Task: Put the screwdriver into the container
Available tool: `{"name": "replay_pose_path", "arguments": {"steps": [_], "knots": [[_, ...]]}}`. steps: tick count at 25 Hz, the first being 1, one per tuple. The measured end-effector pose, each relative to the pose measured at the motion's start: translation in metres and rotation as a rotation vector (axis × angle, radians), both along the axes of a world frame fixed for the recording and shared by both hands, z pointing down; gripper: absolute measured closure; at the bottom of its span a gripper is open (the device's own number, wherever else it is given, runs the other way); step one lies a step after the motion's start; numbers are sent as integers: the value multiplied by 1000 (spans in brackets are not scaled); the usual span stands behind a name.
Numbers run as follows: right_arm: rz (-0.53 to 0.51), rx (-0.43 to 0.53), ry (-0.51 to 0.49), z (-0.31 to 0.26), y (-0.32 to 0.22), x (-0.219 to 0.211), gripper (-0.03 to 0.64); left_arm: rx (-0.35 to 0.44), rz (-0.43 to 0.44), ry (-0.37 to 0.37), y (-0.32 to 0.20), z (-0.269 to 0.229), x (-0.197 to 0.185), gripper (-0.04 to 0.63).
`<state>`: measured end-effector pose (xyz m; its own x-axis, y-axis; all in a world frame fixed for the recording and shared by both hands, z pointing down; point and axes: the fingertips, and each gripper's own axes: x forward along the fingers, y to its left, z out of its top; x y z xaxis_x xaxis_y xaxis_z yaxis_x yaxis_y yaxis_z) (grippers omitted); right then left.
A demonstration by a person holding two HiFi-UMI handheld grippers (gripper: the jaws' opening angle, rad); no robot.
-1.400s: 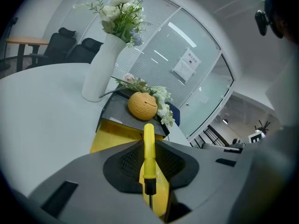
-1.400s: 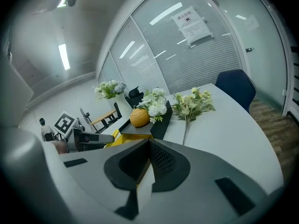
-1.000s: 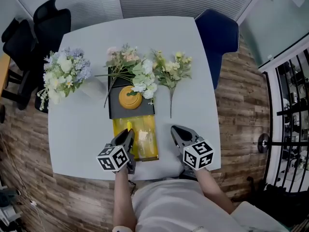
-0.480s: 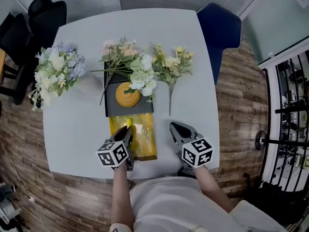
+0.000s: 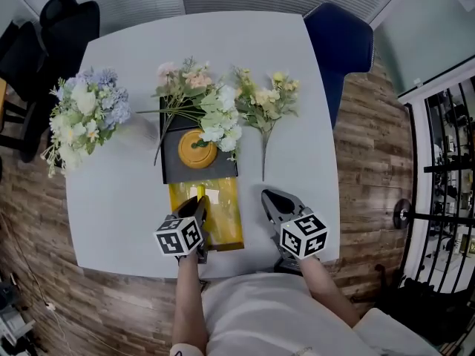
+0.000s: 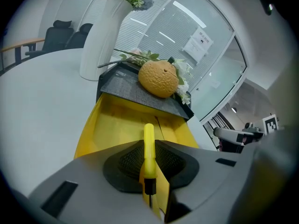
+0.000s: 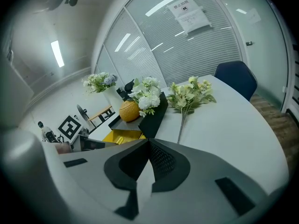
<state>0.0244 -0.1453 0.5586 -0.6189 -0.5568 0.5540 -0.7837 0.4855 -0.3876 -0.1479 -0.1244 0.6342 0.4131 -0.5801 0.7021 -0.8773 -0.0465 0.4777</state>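
A yellow-handled screwdriver (image 6: 148, 154) is clamped between the jaws of my left gripper (image 6: 149, 160), handle pointing forward. That gripper (image 5: 198, 212) hovers over the near left part of the yellow container (image 5: 223, 217), which lies open on the white table (image 5: 119, 199). In the left gripper view the container (image 6: 117, 125) stretches out just ahead of the jaws. My right gripper (image 5: 273, 202) rests to the right of the container, its jaws pressed together with nothing between them (image 7: 148, 146).
Behind the container sits a dark tray (image 5: 182, 170) with an orange round thing (image 5: 197, 148) and flower stems across it. A white vase of flowers (image 5: 85, 113) stands at the left, another flower spray (image 5: 266, 102) at the right. A blue chair (image 5: 345, 39) is beyond the table.
The head view has shifted slightly; my left gripper has edged a little right and forward over the container's near end. The right gripper has stayed put.
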Motion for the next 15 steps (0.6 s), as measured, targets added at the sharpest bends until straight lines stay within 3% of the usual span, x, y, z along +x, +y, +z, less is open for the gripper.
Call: {"name": "replay_pose_path", "arguments": {"steps": [15], "knots": [[-3, -5, 2, 1, -2, 3, 601, -22, 37, -105, -3, 5, 2, 522]]}}
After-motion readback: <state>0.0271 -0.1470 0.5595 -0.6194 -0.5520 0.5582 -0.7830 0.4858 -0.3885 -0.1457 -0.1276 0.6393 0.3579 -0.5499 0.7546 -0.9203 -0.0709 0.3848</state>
